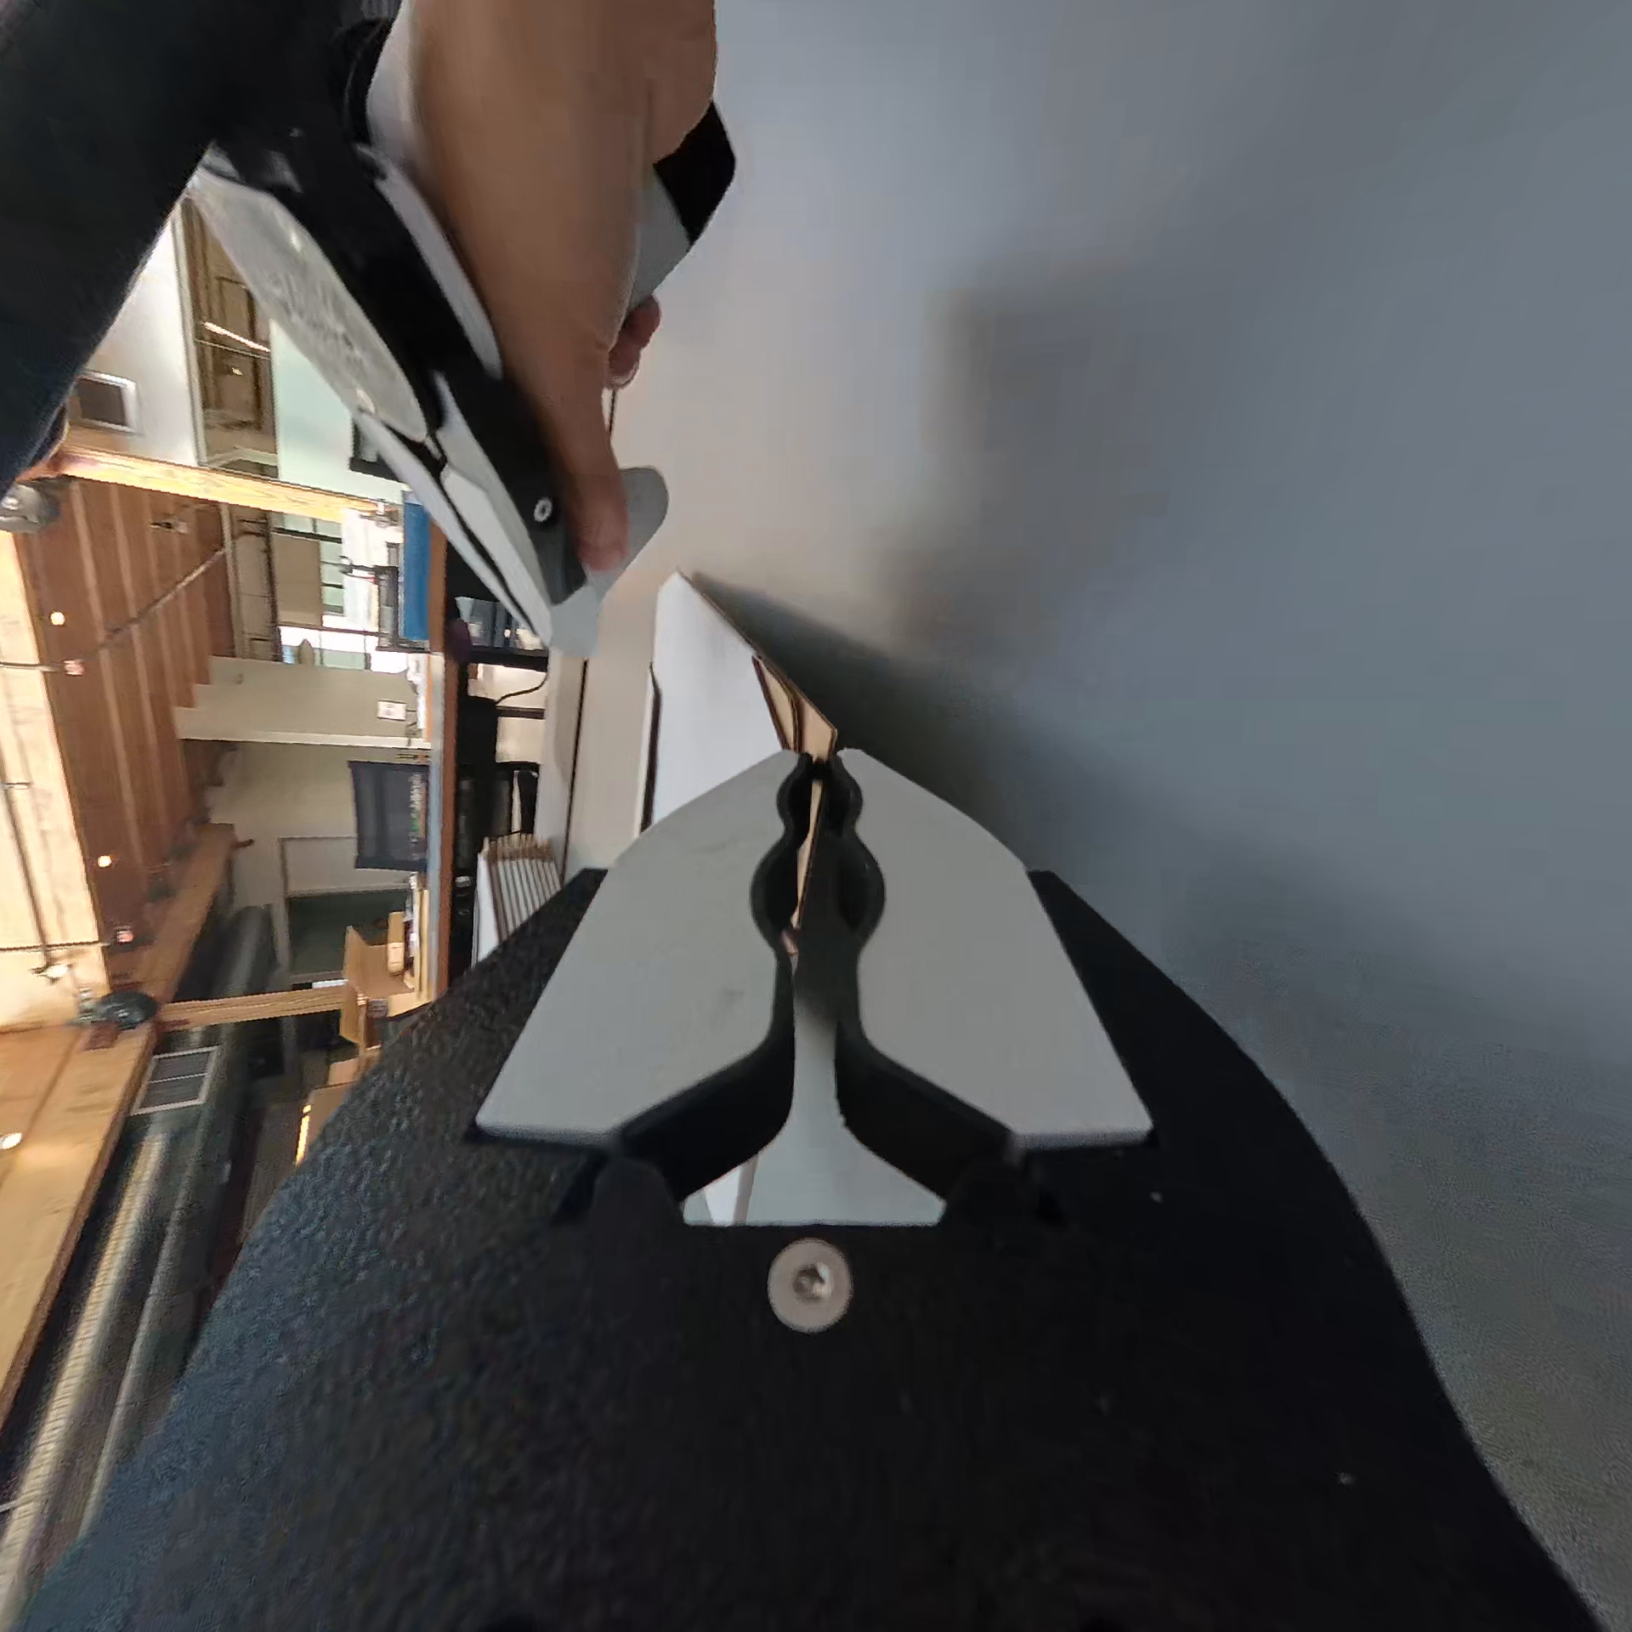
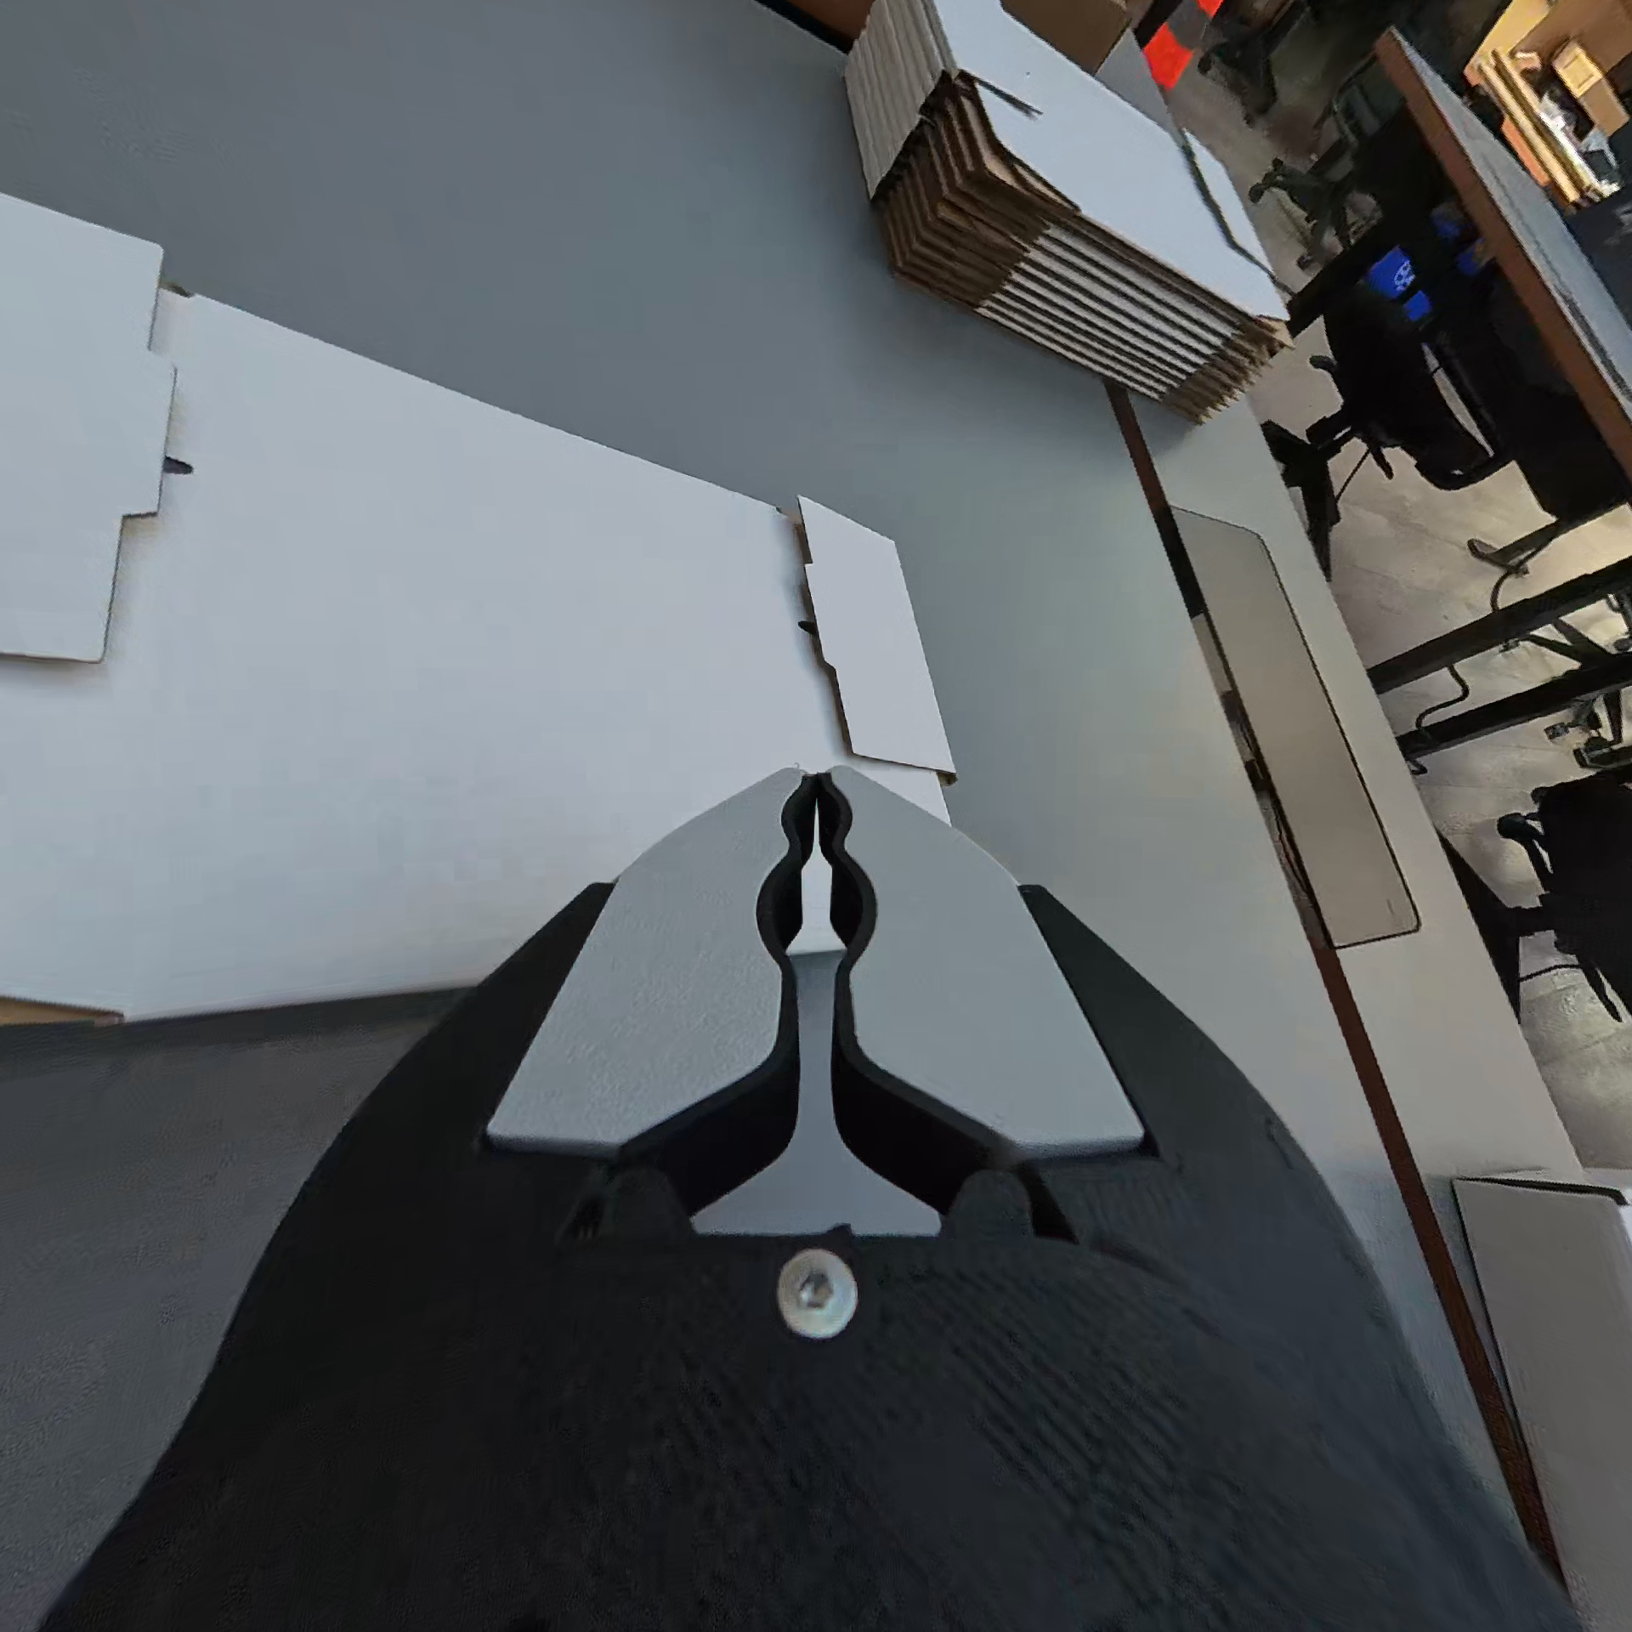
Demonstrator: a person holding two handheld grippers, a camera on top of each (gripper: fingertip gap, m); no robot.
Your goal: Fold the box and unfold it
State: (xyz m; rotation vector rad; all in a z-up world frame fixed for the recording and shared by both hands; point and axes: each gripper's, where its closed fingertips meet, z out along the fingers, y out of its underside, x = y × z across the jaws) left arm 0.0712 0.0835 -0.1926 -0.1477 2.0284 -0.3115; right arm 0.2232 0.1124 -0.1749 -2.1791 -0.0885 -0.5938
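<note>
Cardboard edge sat pinched in my left gripper (image 1: 817,768), camera rolled sideways, I judged to lift a flap of the box (image 2: 424,636). Right gripper (image 2: 817,782) was closed on nothing, tips over the box's near corner; box lay flat on the table (image 2: 530,177). Stack (image 2: 1060,212) sat far right. Box mostly edge-on in left view; contact under right tips hidden.

Running off the left edge of the right wrist view: the flat white box (image 2: 424,636), its far flap cropped. Hiding part of the box's near right corner: the right gripper (image 2: 814,782). Showing only edge-on in the left wrist view: the box (image 1: 706,680), its flap pinched inside the left gripper (image 1: 817,759). Smearing with blur, top left: a hand (image 1: 565,247).
</note>
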